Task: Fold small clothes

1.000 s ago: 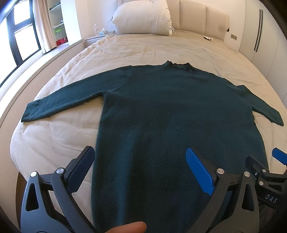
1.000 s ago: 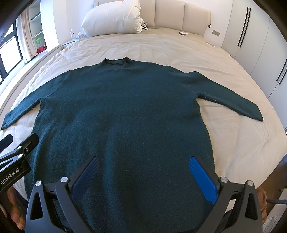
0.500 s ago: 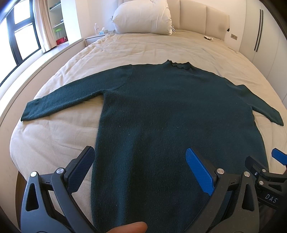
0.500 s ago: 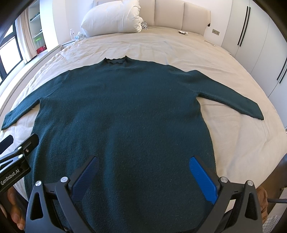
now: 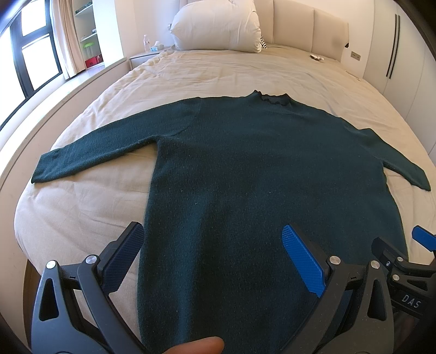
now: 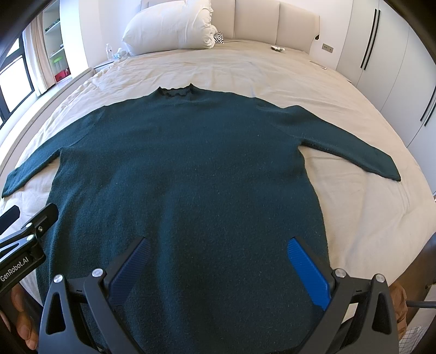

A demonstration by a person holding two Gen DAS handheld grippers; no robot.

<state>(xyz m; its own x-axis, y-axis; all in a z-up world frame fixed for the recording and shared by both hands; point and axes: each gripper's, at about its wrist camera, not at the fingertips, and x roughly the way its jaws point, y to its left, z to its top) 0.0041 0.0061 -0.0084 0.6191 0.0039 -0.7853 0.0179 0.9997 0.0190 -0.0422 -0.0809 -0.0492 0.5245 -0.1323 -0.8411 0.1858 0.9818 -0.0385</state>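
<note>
A dark green long-sleeved sweater [image 5: 245,163] lies flat on the beige bed [image 5: 81,207], collar away from me, both sleeves spread out to the sides; it also shows in the right wrist view [image 6: 185,168]. My left gripper [image 5: 212,253] is open and empty, hovering over the sweater's lower left part near the hem. My right gripper [image 6: 218,261] is open and empty over the lower right part near the hem. The left sleeve cuff [image 5: 43,168] and the right sleeve cuff [image 6: 387,171] rest on the sheet.
A white pillow [image 5: 218,24] lies at the padded headboard [image 6: 272,19]. A nightstand with a water bottle [image 5: 147,43] stands at the bed's far left. Windows and a ledge run along the left; white wardrobes [image 6: 395,54] line the right.
Both views have drifted very slightly; the sweater and both open grippers are otherwise as before.
</note>
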